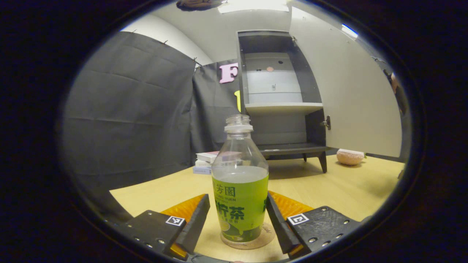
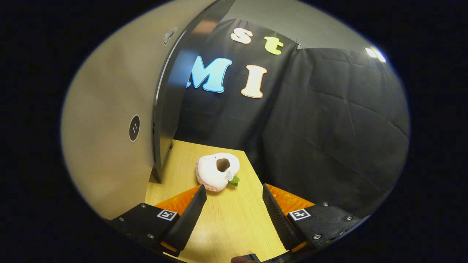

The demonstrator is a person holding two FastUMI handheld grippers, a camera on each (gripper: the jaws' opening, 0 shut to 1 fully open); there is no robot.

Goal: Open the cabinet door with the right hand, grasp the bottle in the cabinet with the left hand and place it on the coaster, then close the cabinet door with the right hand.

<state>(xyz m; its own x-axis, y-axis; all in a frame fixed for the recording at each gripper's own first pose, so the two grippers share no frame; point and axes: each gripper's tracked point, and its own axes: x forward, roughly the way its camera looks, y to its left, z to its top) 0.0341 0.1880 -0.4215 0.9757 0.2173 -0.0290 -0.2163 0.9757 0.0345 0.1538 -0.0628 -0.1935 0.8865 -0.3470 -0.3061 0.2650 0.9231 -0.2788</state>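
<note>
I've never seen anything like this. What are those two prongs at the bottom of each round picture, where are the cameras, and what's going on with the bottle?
There is no robot here: a person holds a two-finger gripper in each hand, and a fisheye camera rides on each, looking forward along its fingers. Those prongs are the fingers.

In the left gripper view, the left gripper has its fingers on either side of a capless bottle with a green label, partly full. The bottle stands upright on a round coaster on the wooden table. The fingers look slightly apart from the bottle, so it seems set down rather than squeezed. Behind it stands a small cabinet, its door swung open, with some books beside it.

In the right gripper view, the right gripper is open and empty, beside the door, pointing at a plush toy on the table.
</note>
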